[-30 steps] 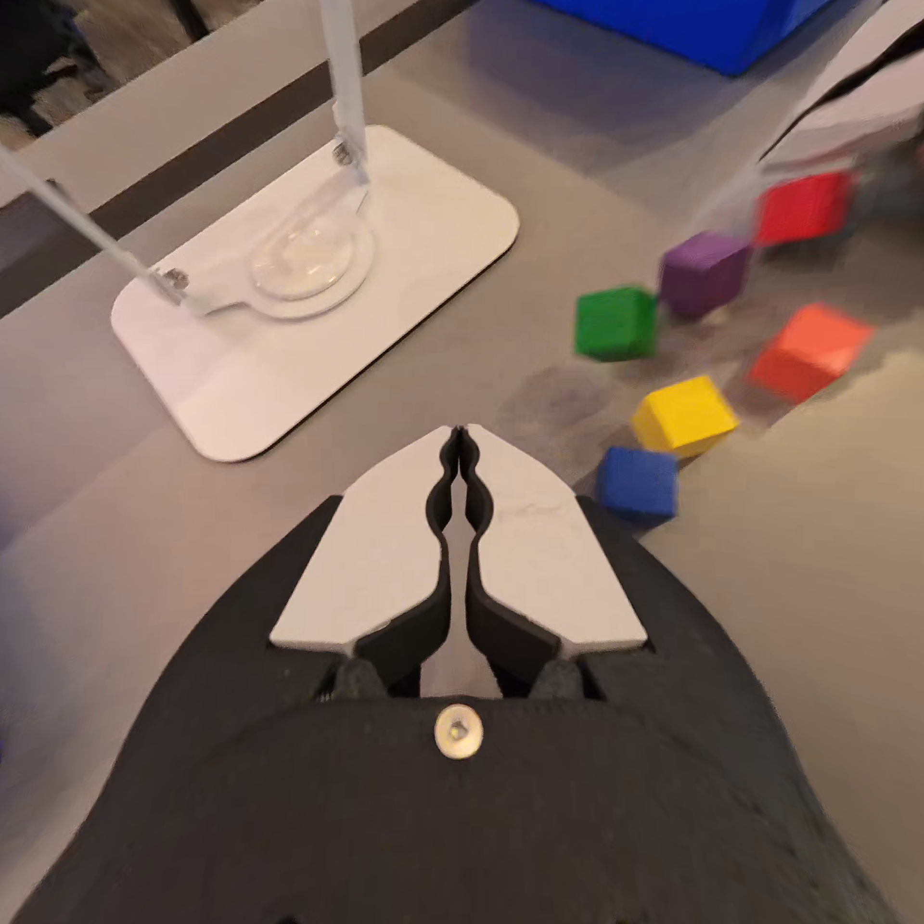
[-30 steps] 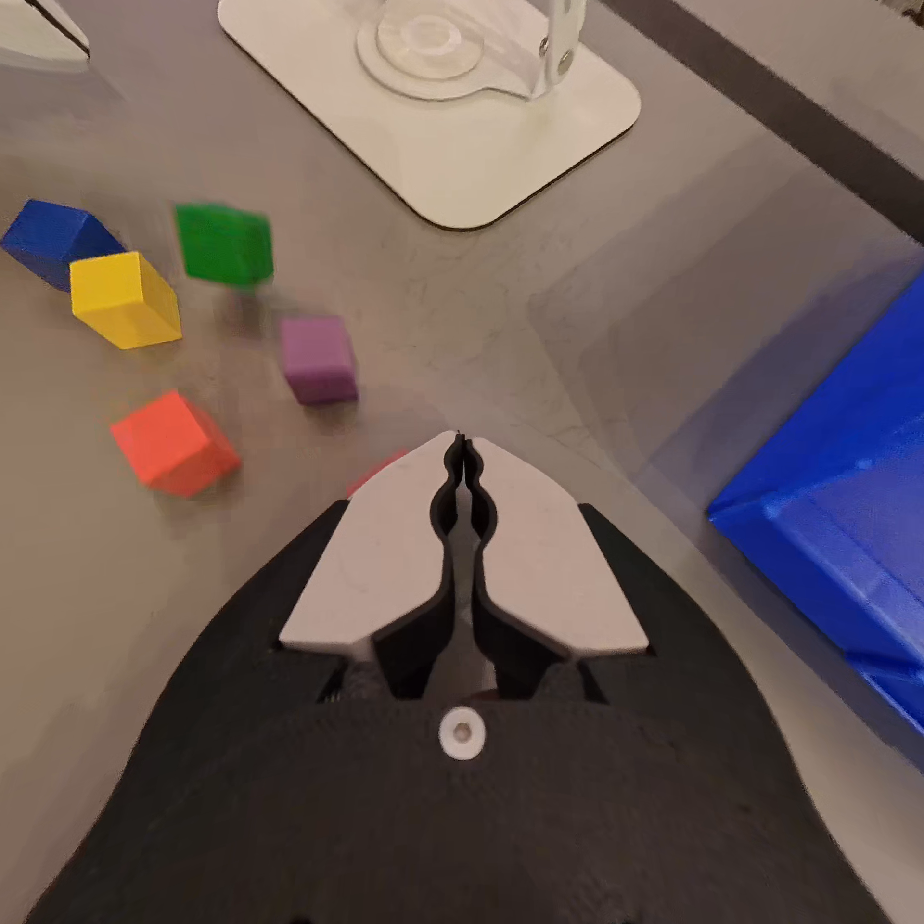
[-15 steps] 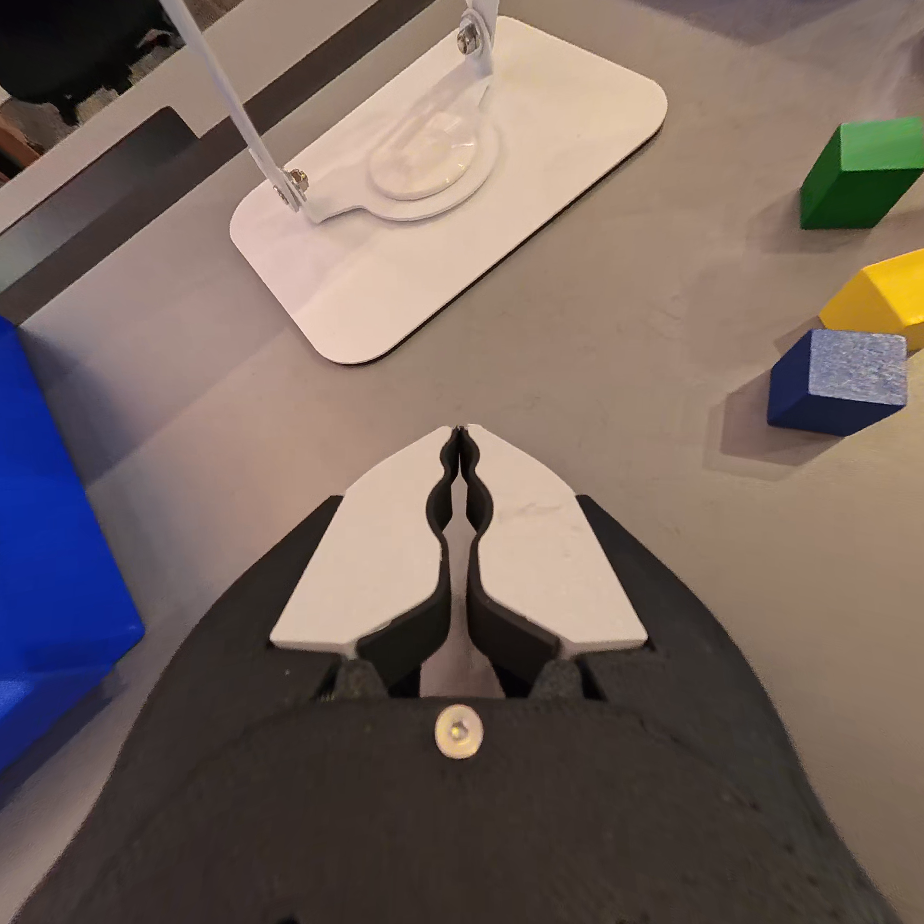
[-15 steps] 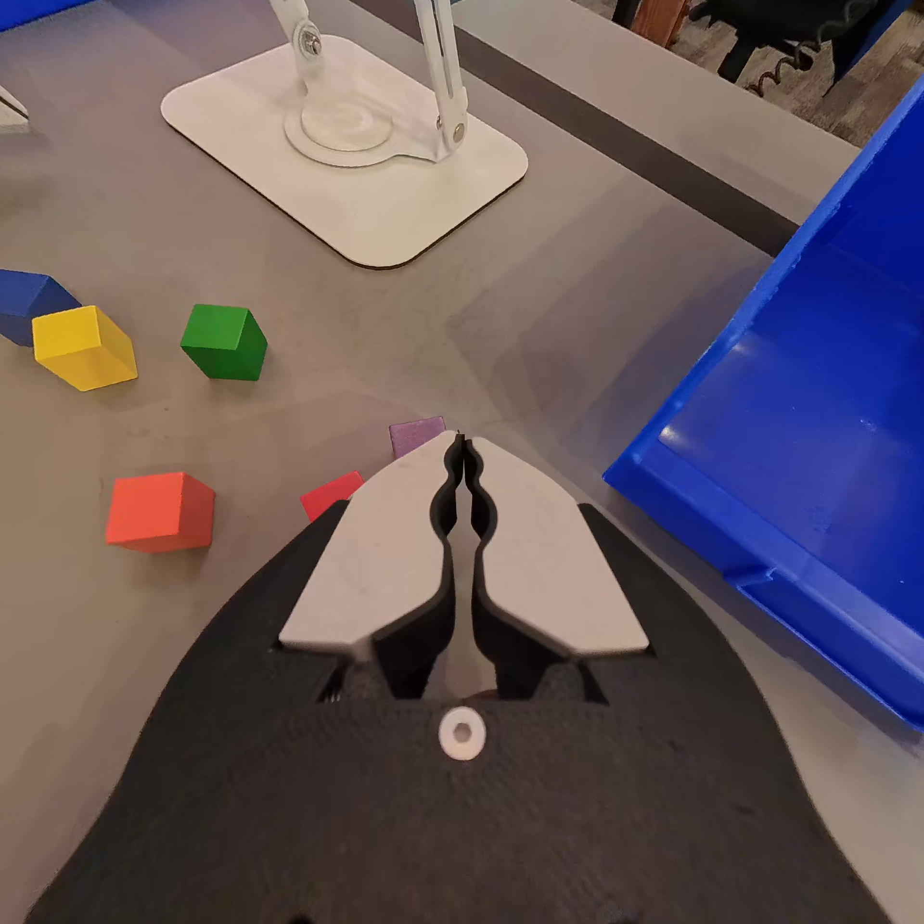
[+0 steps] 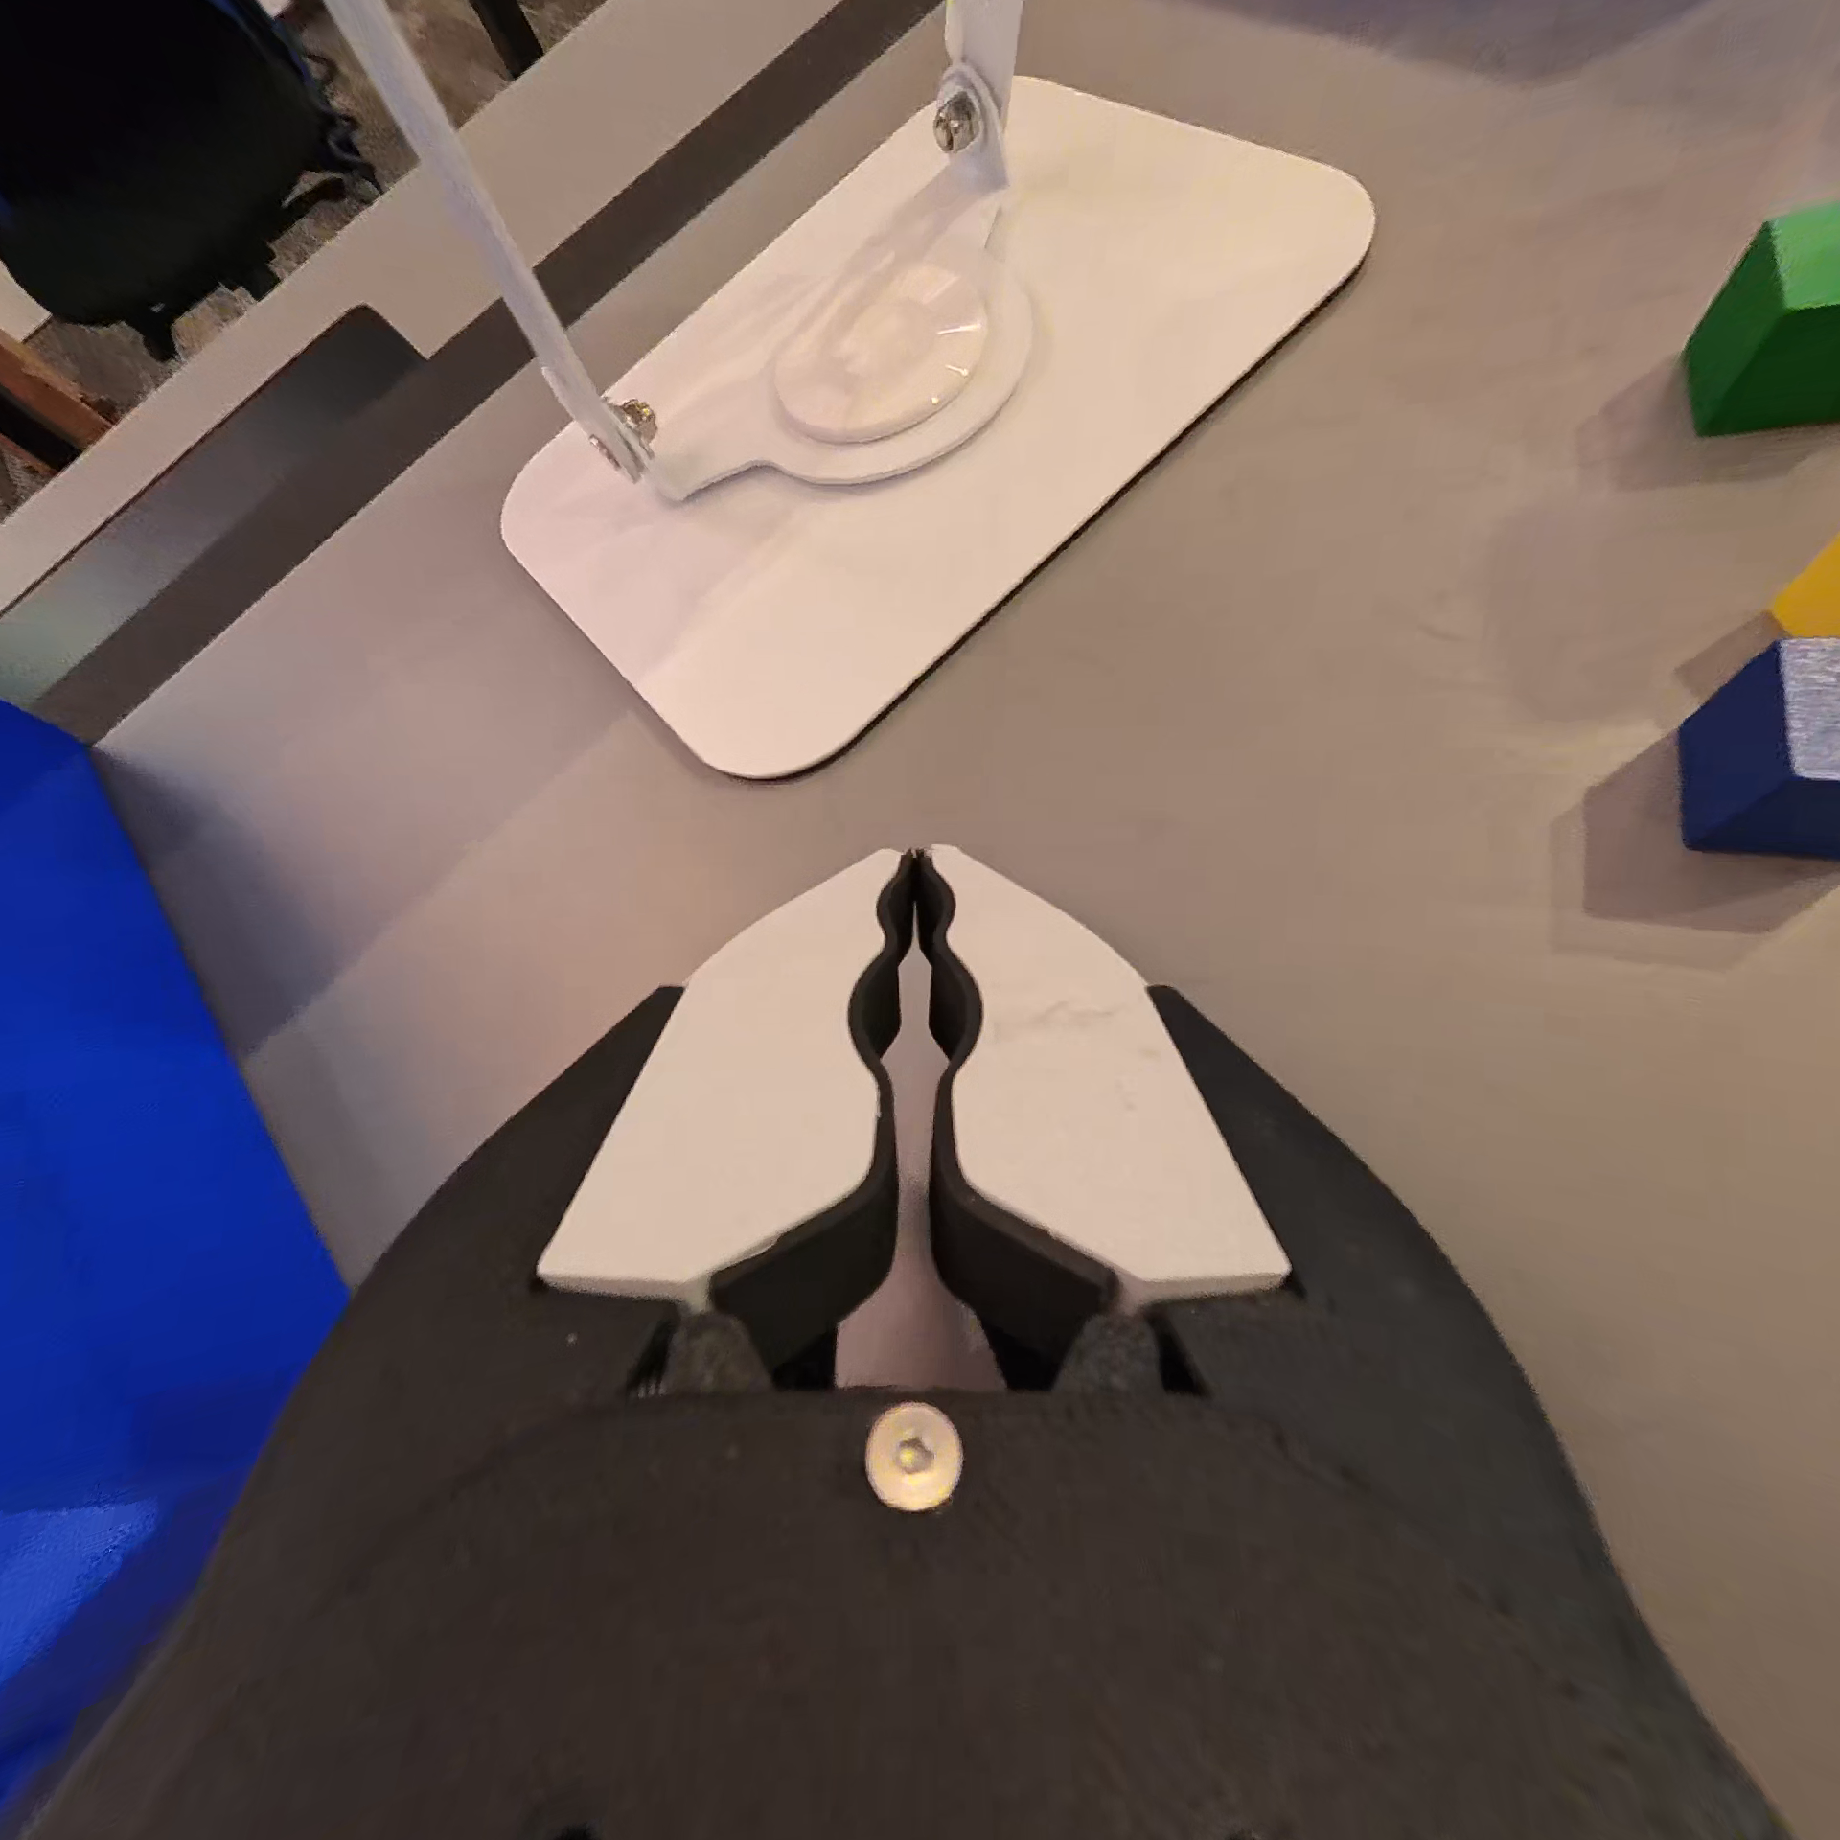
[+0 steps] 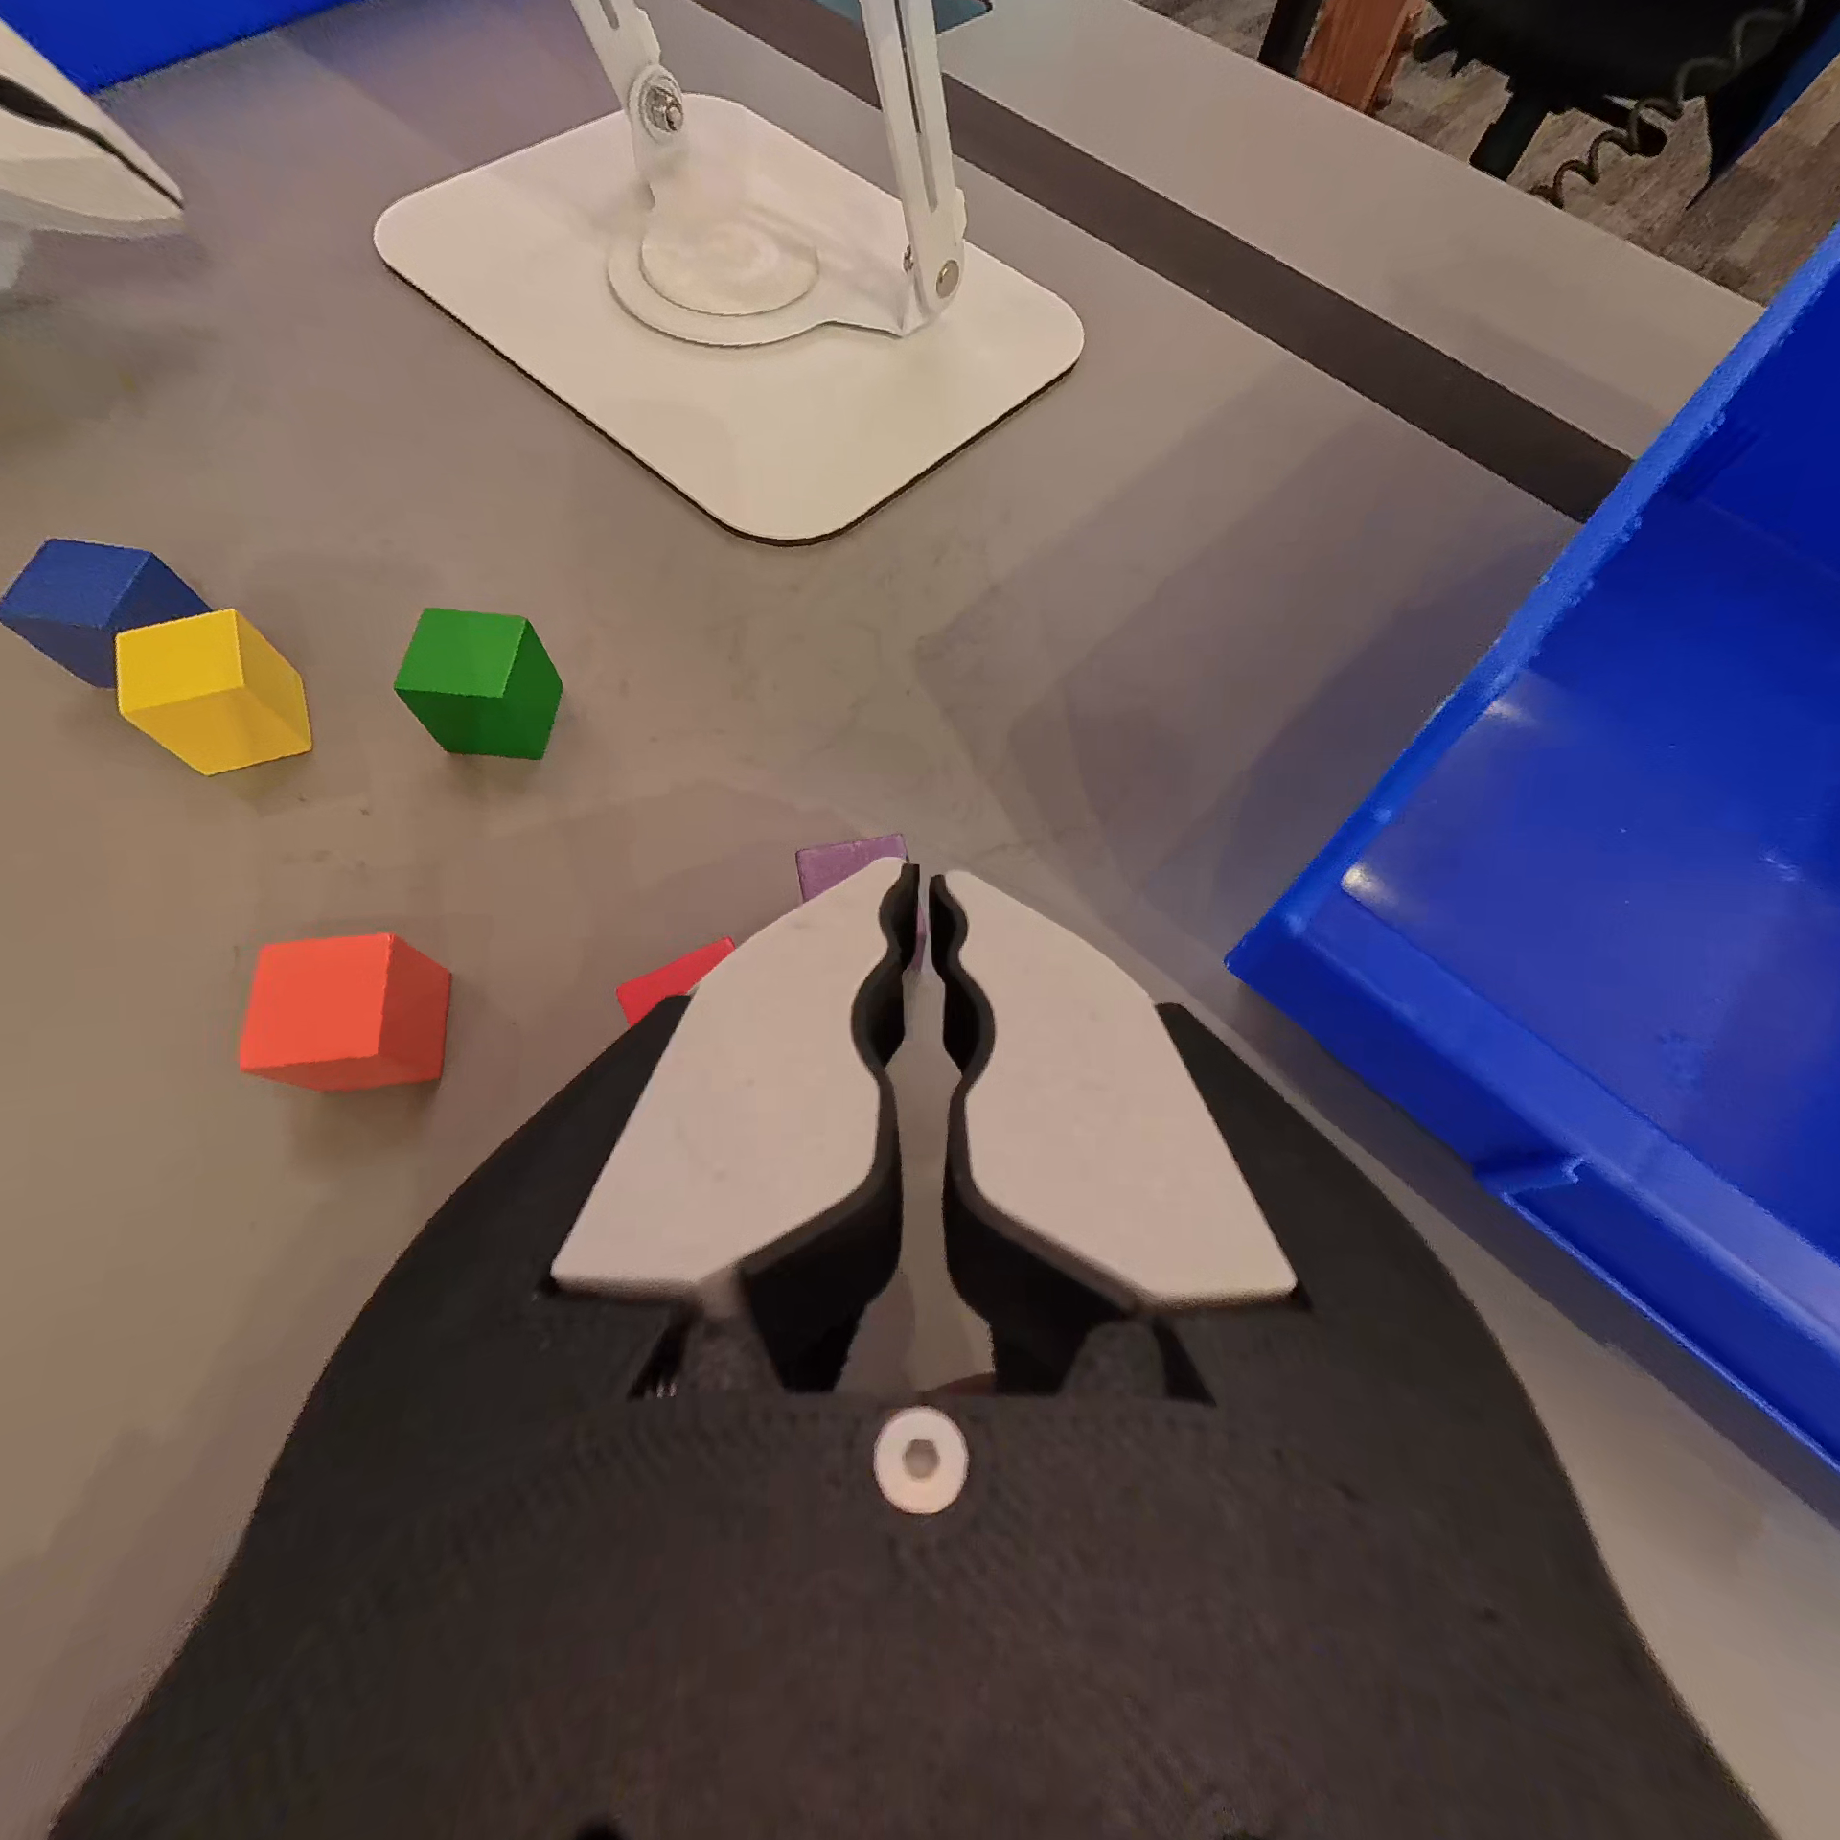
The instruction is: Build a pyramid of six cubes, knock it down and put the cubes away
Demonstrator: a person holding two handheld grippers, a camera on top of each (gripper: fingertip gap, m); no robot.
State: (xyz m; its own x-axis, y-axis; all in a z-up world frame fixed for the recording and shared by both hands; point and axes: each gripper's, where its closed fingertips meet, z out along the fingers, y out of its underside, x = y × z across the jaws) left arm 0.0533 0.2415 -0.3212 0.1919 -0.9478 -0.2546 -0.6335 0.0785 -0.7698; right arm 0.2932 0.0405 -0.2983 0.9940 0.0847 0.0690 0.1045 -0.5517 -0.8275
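Since all six cubes lie loose and apart on the grey tabletop [image 6: 996,697], the pyramid has evidently been built and knocked down already; putting the cubes away looks like all that is left, and none appears to be stored yet. A blue bin [image 6: 1593,846] stands open at the right, with another blue bin [image 5: 129,1145] at the left. Between them sits a white stand base [image 6: 737,398]. The orange cube [image 6: 344,1011], yellow cube [image 6: 209,687], green cube [image 6: 478,682] and blue cube [image 6: 85,597] rest in the open, while the red cube [image 6: 672,981] and purple cube [image 6: 846,861] peek out from under the right hand-held gripper [image 6: 921,881], whose jaws stand a sliver apart, pinching nothing. The left hand-held gripper [image 5: 916,858] is pressed together, holding nothing, well apart from the cubes.
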